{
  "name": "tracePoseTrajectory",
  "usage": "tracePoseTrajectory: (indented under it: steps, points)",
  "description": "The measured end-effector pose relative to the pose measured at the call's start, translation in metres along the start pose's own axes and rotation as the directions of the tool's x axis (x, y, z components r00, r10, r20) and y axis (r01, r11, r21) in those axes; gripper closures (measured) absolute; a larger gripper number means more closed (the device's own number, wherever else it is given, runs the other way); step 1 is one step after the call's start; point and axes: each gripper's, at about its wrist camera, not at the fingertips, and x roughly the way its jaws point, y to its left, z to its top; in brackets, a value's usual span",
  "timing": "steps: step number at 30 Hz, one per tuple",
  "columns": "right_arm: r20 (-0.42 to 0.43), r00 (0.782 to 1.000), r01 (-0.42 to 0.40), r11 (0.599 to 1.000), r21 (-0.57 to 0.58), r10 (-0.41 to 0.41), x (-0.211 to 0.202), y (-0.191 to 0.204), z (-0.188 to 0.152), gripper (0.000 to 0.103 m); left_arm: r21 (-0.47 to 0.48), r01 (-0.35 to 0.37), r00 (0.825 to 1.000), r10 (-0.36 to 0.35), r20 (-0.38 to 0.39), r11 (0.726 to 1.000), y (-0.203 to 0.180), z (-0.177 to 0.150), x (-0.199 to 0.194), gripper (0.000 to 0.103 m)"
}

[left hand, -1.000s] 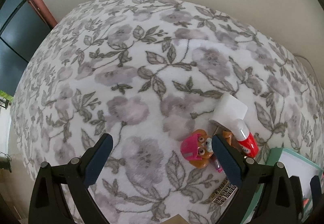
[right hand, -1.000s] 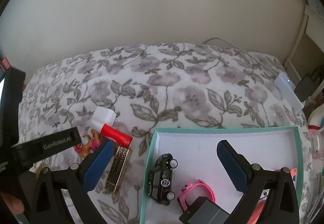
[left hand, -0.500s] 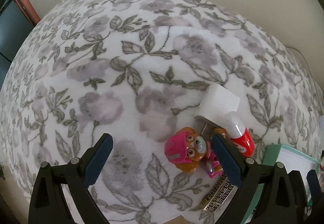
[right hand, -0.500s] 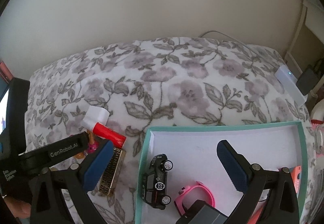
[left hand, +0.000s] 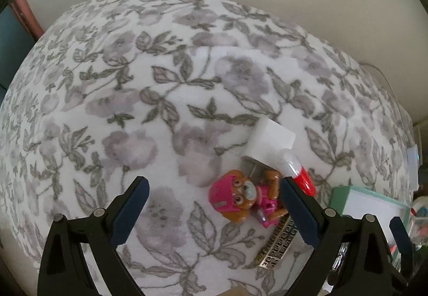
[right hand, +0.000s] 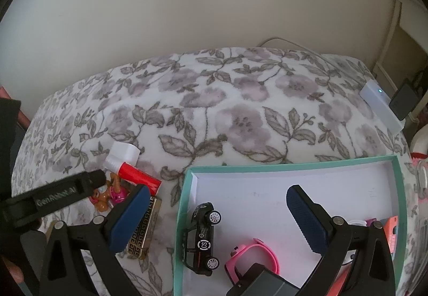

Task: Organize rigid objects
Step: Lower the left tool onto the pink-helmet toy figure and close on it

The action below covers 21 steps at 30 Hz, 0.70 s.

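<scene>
Toy pup figure [left hand: 242, 199] in the pink helmet lies on the floral blanket [left hand: 160, 98], touching the white charger [left hand: 270, 142] and red tube [left hand: 298, 175], gold patterned case [left hand: 276, 248] just beside it. Our left gripper [left hand: 212, 190] hangs over it, fingers wide apart and empty. Our right gripper [right hand: 215, 198] is spread too, holding nothing, above the teal box [right hand: 294, 163] with the black toy car [right hand: 202, 238] and pink watch [right hand: 252, 258].

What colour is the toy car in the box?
Black toy car with white wheels; clearest in the right wrist view.
</scene>
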Motion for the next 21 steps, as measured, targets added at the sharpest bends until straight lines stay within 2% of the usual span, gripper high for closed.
tracePoseTrajectory:
  steps: [7, 18, 21]
  points:
    - [-0.006, 1.000, 0.005, 1.000, -0.004, -0.005, 0.001, 0.002, -0.001, 0.000, 0.028, -0.028, 0.998, 0.029, -0.046, 0.999, -0.015, -0.009, 0.023, 0.005]
    - [-0.020, 1.000, 0.011, 0.999, -0.031, -0.011, 0.003, 0.005, -0.002, 0.000, -0.036, -0.011, 1.000, 0.011, -0.018, 0.999, -0.005, -0.011, 0.027, 0.003]
    - [-0.020, 1.000, 0.009, 0.999, -0.037, -0.010, 0.003, 0.006, -0.002, 0.000, -0.018, -0.021, 1.000, 0.021, -0.012, 1.000, -0.006, -0.013, 0.025, 0.004]
